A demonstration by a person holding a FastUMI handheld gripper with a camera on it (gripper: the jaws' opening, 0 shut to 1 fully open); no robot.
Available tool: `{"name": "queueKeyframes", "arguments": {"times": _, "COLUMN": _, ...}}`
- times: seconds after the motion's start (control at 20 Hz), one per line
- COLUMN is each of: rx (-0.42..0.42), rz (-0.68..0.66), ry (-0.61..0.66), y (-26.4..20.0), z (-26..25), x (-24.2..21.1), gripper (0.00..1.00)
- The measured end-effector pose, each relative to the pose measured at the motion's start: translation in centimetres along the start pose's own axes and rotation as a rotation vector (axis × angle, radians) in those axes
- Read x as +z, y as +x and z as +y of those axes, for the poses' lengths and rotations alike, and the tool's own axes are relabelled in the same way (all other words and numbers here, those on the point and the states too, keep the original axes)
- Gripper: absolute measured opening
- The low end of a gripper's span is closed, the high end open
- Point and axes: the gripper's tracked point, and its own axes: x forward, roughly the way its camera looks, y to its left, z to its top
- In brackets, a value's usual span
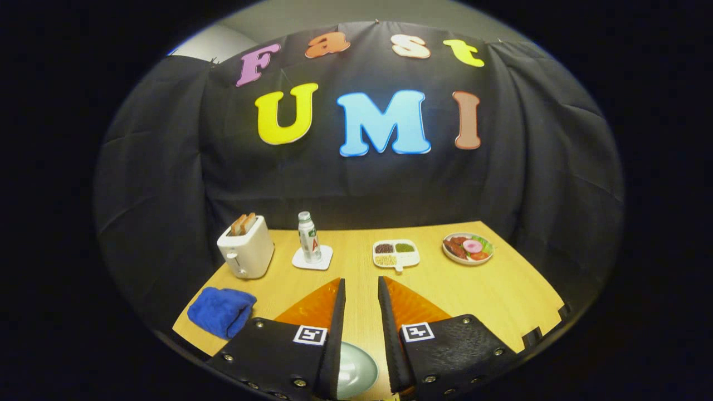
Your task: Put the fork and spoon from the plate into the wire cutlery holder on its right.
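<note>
My hand-held gripper point(362, 289) hangs slightly parted, holding nothing; the plate point(356, 370) peeks between its fingers below; I'd tilt down to find fork and spoon before closing in.

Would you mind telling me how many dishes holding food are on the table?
2. A divided tray lies beyond the open gripper, right of the bottle; a plate of food sits farther right. A pale plate shows between the fingers, its contents hidden.
</note>
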Motion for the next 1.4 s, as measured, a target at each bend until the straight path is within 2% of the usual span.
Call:
{"name": "queueKeyframes", "arguments": {"times": 0.2, "rx": 0.089, "rz": 0.211, "ry": 0.015, "y": 1.2, "z": 1.9, "x": -5.6, "gripper": 0.35}}
{"name": "queueKeyframes", "arguments": {"times": 0.45, "rx": 0.134, "rz": 0.376, "ry": 0.002, "y": 1.5, "z": 3.0, "x": -10.5, "gripper": 0.35}}
{"name": "queueKeyframes", "arguments": {"times": 0.65, "rx": 0.172, "rz": 0.566, "ry": 0.017, "y": 1.0, "z": 4.1, "x": -15.9, "gripper": 0.35}}
{"name": "queueKeyframes", "arguments": {"times": 0.95, "rx": 0.178, "rz": 0.793, "ry": 0.040, "y": -0.6, "z": 4.8, "x": -22.4, "gripper": 0.35}}
{"name": "queueKeyframes", "arguments": {"times": 1.3, "rx": 0.154, "rz": 0.905, "ry": 0.066, "y": -0.9, "z": 4.5, "x": -26.2, "gripper": 0.35}}
{"name": "queueKeyframes", "arguments": {"times": 1.4, "rx": 0.147, "rz": 0.931, "ry": 0.106, "y": -1.1, "z": 4.8, "x": -26.8, "gripper": 0.14}}
